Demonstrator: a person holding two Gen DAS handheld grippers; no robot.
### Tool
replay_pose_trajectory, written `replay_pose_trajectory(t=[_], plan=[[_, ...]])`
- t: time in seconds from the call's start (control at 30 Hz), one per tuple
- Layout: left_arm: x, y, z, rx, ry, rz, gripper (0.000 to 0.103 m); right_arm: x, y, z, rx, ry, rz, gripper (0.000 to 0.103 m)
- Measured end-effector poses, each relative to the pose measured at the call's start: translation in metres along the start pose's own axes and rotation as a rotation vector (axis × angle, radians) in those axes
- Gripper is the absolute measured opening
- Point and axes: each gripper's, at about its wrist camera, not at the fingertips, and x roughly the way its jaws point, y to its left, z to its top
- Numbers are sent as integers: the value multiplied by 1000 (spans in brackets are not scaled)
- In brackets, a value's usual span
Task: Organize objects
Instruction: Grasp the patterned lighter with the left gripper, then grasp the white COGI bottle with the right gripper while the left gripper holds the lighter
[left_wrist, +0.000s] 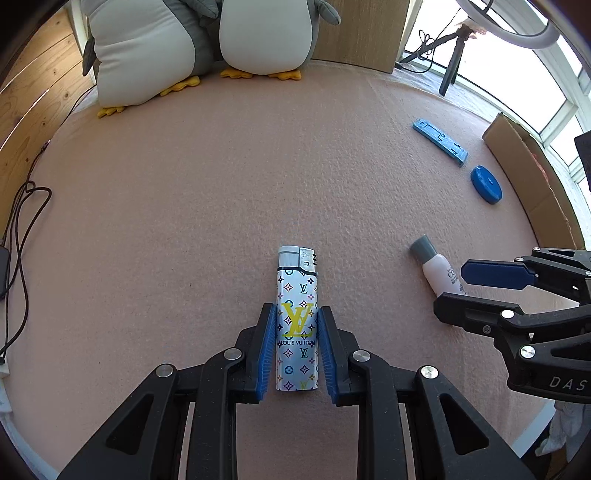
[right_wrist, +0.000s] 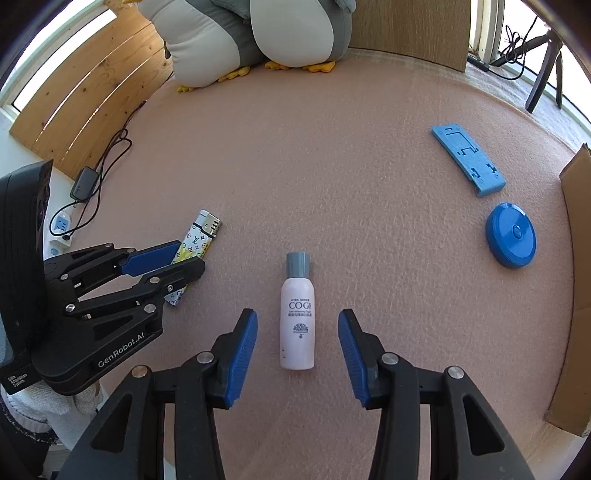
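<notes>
Left wrist view: my left tool (left_wrist: 297, 349) gripped the lighter (left_wrist: 297, 321), light and slick, mid-body. Right of it, my right tool (right_wrist: 297, 354) stood open around the bottle (right_wrist: 297, 317), untouched.

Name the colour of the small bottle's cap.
Grey cap; clearest in the right wrist view.

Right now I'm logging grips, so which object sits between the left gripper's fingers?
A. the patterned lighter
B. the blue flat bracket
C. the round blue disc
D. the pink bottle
A: the left gripper has its blue fingers closed against both sides of the patterned lighter.
</notes>
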Motion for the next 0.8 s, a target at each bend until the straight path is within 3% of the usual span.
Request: replay_pose_trajectory(t=[0.37,0.6,0.8], plan=[[-9,8,-21,-14,-4,-11,24,17,18,5,-54,32,-82,41],[-11,9,-23,-23,-7,-16,24,21,24,5,-103,31,-166,20],[-11,6,-24,-24,-5,-35,24,19,22,1,-108,19,-163,19]])
